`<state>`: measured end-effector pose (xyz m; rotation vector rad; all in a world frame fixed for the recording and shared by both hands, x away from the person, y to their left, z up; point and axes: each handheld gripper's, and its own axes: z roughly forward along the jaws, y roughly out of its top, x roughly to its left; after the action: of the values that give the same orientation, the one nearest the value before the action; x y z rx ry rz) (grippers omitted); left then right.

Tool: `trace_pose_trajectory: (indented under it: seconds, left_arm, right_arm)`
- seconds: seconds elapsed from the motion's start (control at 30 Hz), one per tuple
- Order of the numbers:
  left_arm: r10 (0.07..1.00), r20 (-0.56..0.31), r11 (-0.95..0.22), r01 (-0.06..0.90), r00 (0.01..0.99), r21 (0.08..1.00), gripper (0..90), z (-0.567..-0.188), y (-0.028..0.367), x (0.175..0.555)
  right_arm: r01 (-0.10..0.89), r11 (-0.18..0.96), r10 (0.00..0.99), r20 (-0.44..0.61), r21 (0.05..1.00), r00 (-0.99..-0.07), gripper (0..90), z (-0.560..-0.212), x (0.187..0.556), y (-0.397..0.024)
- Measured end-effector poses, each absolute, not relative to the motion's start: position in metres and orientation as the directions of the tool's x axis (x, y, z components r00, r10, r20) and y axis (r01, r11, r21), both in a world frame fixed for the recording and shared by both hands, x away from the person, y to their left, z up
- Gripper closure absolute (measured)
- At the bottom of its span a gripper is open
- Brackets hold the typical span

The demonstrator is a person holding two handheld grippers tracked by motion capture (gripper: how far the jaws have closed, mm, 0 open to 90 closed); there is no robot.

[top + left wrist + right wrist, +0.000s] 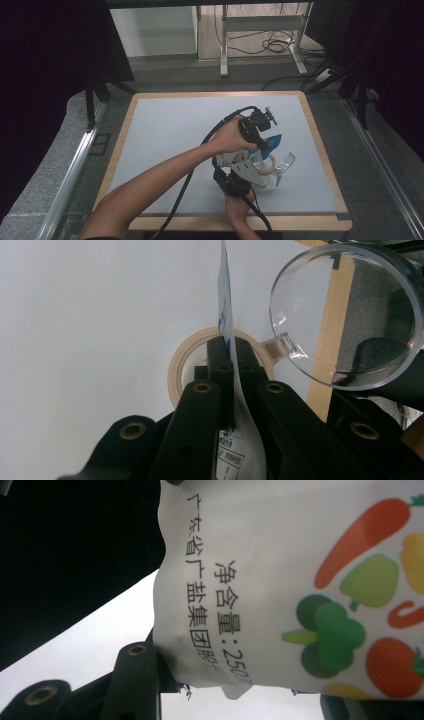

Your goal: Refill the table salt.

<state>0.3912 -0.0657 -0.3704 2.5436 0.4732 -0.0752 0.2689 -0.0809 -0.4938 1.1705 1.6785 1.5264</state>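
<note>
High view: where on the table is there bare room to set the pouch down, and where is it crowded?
The table's left half and far strip are bare, bordered by its wooden rim. Crowding sits at the near right: the printed pouch, tape roll and clear lidded cup, with the left gripper and right gripper there.

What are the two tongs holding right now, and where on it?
Both hold the white food pouch: the left tongs pinch its thin sealed edge, the right tongs grip its printed lower end.
</note>
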Motion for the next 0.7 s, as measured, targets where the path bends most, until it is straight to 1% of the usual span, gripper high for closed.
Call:
trace_pose_trajectory:
  seconds: [0.7]
  left_arm:
    - [0.322,-0.148,-0.789,0.352,0.935,0.504,90.0,-0.3718,-0.0667,0.3912]
  right_arm:
    - [0.217,-0.036,0.884,0.133,0.975,-0.449,52.8,-0.4952,0.2695,-0.0815]
